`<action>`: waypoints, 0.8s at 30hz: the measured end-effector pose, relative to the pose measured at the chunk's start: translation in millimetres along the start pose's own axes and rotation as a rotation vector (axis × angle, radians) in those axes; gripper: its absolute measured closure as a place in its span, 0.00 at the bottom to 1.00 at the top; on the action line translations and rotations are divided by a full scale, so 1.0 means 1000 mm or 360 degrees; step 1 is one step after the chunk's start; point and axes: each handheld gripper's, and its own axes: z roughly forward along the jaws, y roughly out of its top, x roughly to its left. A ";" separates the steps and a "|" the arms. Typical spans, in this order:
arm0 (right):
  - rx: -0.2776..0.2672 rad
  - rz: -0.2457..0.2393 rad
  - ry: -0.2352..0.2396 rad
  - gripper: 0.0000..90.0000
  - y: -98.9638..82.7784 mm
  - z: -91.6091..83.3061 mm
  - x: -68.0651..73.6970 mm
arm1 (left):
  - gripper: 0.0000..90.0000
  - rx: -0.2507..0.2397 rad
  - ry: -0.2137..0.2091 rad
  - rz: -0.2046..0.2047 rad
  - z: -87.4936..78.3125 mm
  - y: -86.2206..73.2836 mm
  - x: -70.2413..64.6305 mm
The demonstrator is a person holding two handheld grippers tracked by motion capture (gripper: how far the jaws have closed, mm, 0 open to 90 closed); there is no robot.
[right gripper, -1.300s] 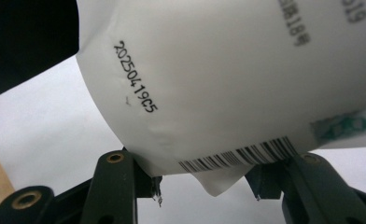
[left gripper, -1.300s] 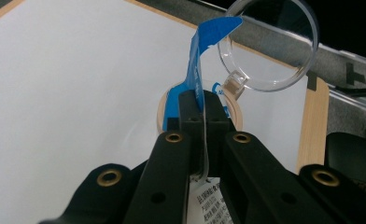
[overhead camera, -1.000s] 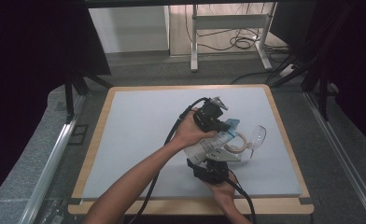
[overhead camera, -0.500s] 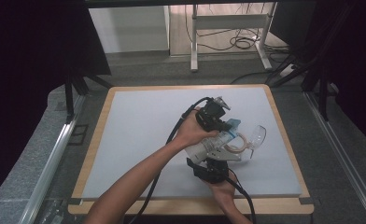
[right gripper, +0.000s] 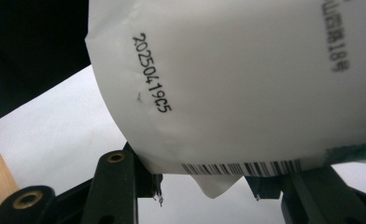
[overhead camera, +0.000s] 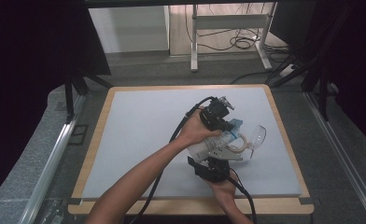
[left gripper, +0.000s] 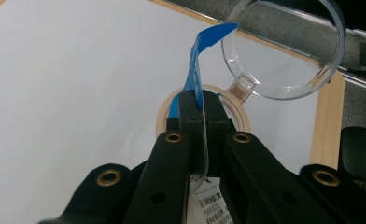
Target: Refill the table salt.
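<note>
while right gripper (right gripper: pixel 204 186) jaws half-open clamp white pouch (right gripper: pixel 246 84), left gripper (left gripper: pixel 200 105) jaws fully closed pinch blue strip (left gripper: pixel 193 70) beside clear cup (left gripper: pixel 284 51).

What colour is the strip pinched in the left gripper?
Blue strip, clearest in the left gripper view.

Table: we see a wooden table (overhead camera: pixel 93 154) topped by a pale grey mat (overhead camera: pixel 139 126).
On mat: a tape roll (overhead camera: pixel 239 142) near the right edge.
</note>
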 end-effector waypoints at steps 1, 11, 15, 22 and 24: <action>0.0002 -0.0001 0.0000 0.60 0.000 0.000 0.000 | 1.00 0.0008 0.0000 0.0009 0.000 0.000 0.001; 0.0003 -0.0004 -0.0004 0.61 -0.001 0.001 -0.001 | 1.00 -0.0009 0.0006 0.0001 -0.001 -0.001 0.002; 0.0006 -0.0010 -0.0010 0.61 -0.002 0.001 -0.001 | 1.00 -0.0009 0.0004 0.0016 -0.001 -0.003 0.003; 0.0005 -0.0022 -0.0017 0.61 -0.003 0.002 -0.001 | 1.00 -0.0022 -0.0008 0.0003 -0.002 -0.004 0.006; 0.0007 -0.0020 -0.0014 0.61 -0.003 0.002 -0.001 | 1.00 -0.0012 -0.0016 0.0003 -0.001 -0.003 0.006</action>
